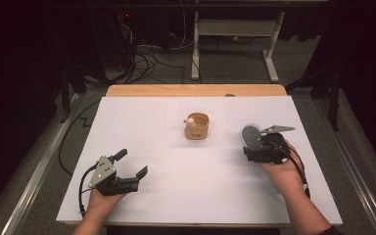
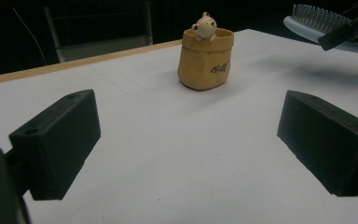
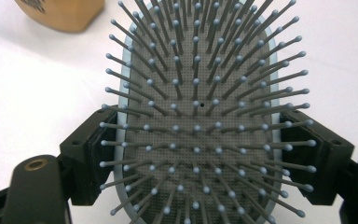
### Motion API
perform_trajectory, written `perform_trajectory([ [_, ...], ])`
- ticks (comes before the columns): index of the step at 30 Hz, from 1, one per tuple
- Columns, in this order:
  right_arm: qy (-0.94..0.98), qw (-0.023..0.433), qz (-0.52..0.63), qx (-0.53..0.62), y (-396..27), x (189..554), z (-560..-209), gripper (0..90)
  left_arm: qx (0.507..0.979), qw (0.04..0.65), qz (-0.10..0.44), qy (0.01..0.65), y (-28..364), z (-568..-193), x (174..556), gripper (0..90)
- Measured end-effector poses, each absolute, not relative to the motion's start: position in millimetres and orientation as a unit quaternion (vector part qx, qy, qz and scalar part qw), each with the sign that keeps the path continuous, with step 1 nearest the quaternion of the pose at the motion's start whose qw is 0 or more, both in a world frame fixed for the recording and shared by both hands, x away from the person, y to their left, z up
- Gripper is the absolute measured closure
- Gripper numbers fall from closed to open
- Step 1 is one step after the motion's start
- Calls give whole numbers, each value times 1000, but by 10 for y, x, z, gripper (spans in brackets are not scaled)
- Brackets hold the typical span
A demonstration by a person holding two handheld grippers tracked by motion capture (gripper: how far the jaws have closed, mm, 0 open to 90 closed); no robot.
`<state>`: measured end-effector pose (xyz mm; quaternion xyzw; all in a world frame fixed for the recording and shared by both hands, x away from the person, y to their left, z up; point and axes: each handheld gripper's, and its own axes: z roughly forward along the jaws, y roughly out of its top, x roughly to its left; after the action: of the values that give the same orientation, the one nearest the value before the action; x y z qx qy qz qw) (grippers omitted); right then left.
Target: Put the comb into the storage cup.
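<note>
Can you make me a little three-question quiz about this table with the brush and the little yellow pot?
1. True or false: the right tongs hold the hairbrush by its two sides.
2. What peeks over the rim of the yellow pot? A) a small animal figure B) a spoon C) a flower
3. Are the left tongs open or shut?

Key
1. True; bristles face up.
2. A.
3. Open, with only bare white table between them.
</note>
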<state>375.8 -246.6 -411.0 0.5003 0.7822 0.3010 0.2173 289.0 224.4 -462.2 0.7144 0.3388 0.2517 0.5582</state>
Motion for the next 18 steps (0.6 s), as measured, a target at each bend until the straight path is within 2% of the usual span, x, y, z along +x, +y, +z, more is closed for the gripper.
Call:
perform_trajectory([
  [18, 747, 253, 388, 477, -2436, 3566, -3991, 207, 714, 561, 249, 338, 2236, -4618, 2882, 67],
])
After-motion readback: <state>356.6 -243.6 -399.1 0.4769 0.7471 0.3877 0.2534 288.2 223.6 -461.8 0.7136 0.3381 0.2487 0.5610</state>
